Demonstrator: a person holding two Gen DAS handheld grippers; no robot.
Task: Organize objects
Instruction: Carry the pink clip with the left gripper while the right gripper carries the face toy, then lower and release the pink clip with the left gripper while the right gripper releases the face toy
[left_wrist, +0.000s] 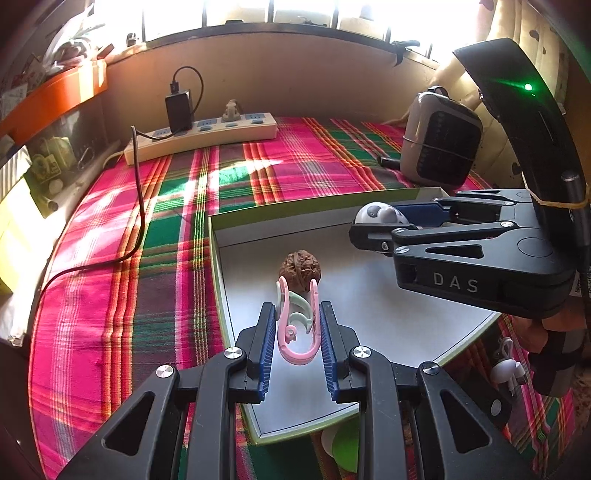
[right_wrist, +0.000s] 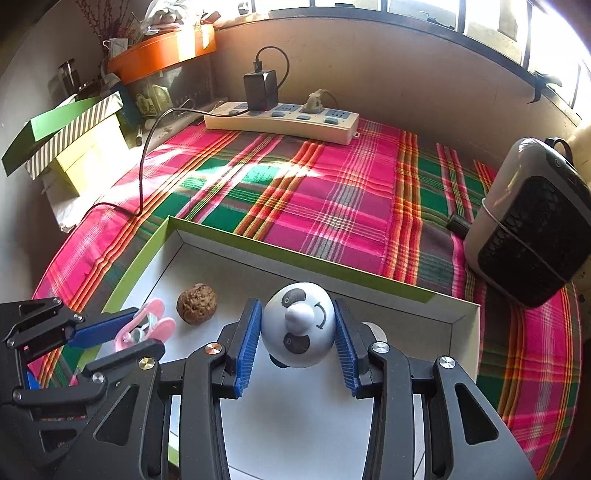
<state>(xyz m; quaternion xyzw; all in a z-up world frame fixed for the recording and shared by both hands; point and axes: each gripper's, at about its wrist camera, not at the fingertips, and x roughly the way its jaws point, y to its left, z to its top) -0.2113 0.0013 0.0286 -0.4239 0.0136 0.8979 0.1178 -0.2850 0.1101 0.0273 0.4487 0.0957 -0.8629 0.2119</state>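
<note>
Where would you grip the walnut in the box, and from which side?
Take the walnut across its round middle, coming from above: it sits free on the white floor of the box, and the pink clips held in the left tongs crowd its near side.

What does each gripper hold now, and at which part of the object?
The left gripper holds the pink clip by its two long outer sides. The right gripper holds the round panda toy by its opposite sides, above the white tray.
</note>
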